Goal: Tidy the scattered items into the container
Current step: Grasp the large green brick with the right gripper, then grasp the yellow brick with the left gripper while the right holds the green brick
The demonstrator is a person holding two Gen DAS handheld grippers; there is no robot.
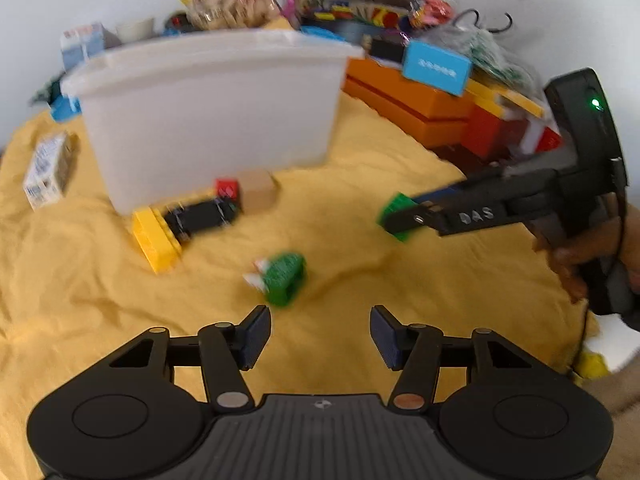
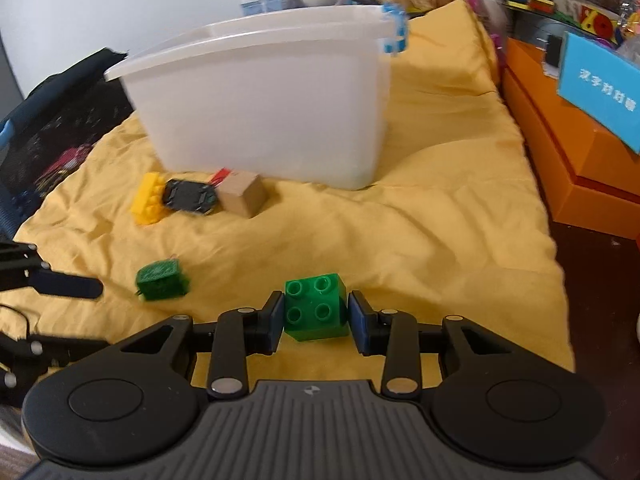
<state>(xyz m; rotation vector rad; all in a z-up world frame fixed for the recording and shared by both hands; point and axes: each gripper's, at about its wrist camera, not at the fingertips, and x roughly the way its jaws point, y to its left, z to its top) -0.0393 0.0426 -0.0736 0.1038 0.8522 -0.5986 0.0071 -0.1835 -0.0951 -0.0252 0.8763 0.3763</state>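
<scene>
Right gripper [image 2: 315,315] pinches a green Duplo-type brick [image 2: 315,306] between both pads, just above the yellow cloth [image 2: 440,216]. Left gripper [image 1: 320,334] spread, empty, near a darker green block [image 1: 285,278]. Step in hand: carrying. Next: lift over the white container [image 2: 272,112] rim, release. Container interior hidden; motion blur smears the left view.
</scene>
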